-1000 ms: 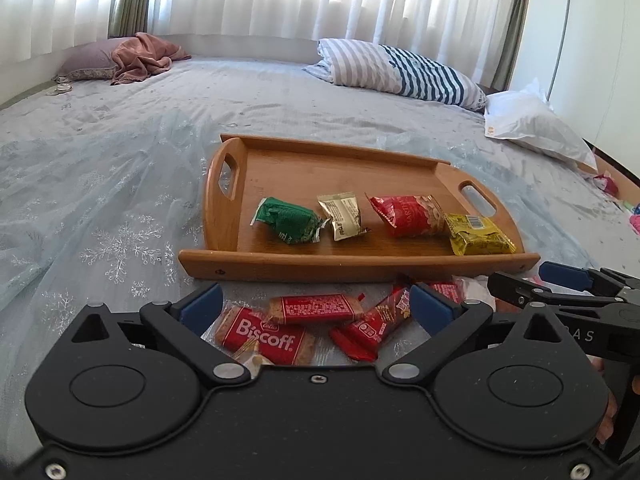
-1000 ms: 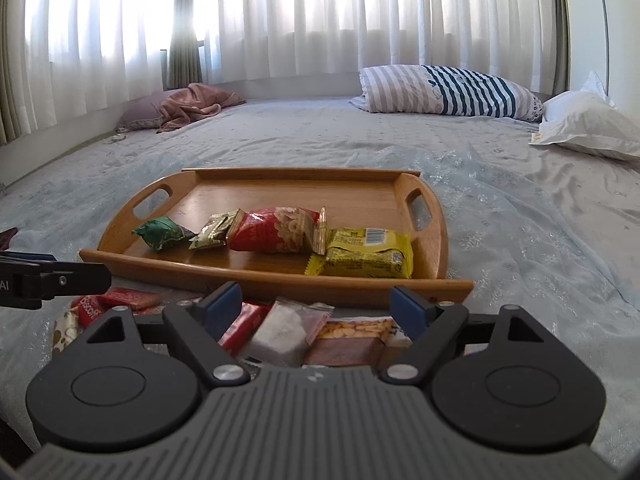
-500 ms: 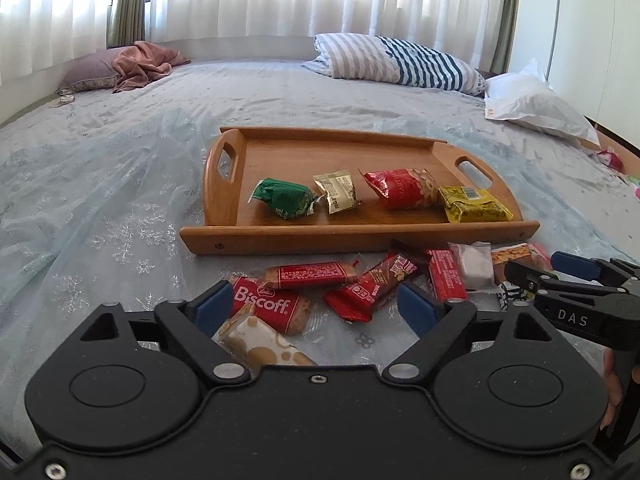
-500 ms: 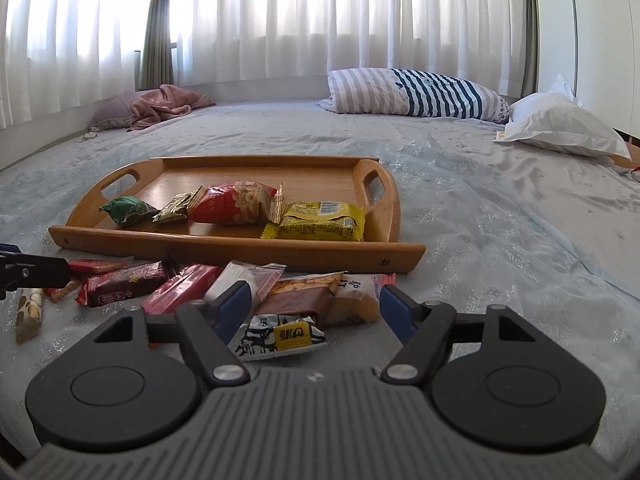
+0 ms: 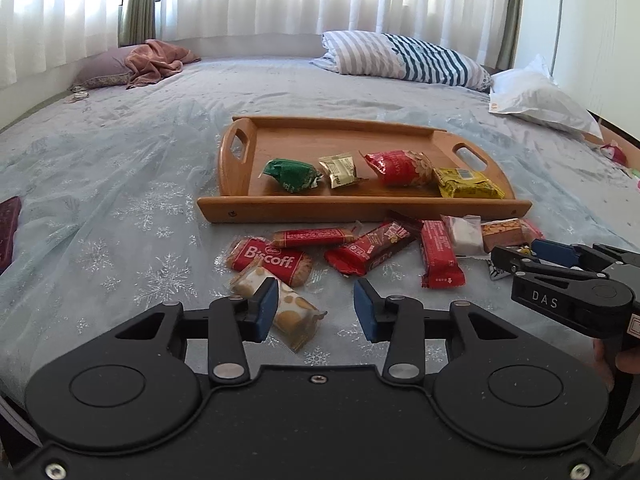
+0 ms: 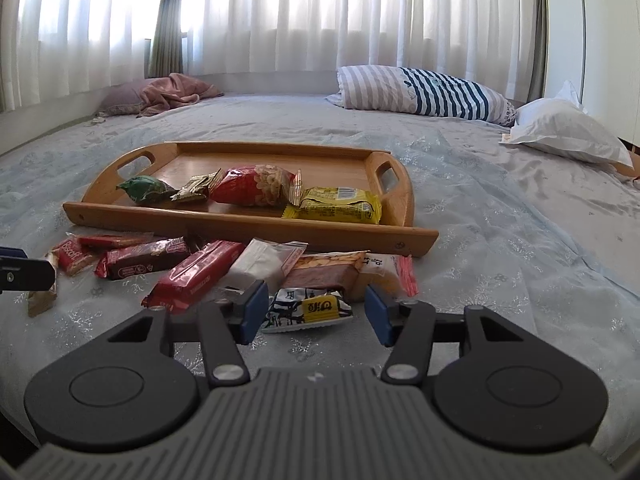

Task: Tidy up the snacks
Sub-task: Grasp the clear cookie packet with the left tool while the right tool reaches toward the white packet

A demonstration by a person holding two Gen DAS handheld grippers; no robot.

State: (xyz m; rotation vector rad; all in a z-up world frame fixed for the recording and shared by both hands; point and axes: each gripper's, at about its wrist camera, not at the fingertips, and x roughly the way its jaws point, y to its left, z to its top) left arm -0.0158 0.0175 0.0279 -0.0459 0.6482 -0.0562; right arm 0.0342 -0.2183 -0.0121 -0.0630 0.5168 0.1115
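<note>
A wooden tray (image 5: 360, 210) (image 6: 248, 220) lies on the bed with a green pack (image 5: 292, 175), a gold pack (image 5: 340, 170), a red peanut bag (image 5: 400, 168) and a yellow pack (image 5: 466, 183) in it. Several loose snacks lie in front of it: a Biscoff pack (image 5: 270, 260), a beige biscuit pack (image 5: 286, 312), red bars (image 5: 440, 258), a white pack (image 6: 268, 264) and a blue-white-yellow pack (image 6: 308, 308). My left gripper (image 5: 316, 310) is open just above the beige biscuit pack. My right gripper (image 6: 312, 312) is open around the blue-white-yellow pack.
The bed has a pale blue snowflake cover (image 5: 120, 208). A striped pillow (image 5: 404, 60), a white pillow (image 5: 540, 100) and a pink blanket (image 5: 156, 60) lie at the far side. A dark red object (image 5: 8, 224) lies at the left edge.
Both grippers have pulled back from the tray, so more loose snacks show. Both sets of jaws have narrowed somewhat and remain open.
</note>
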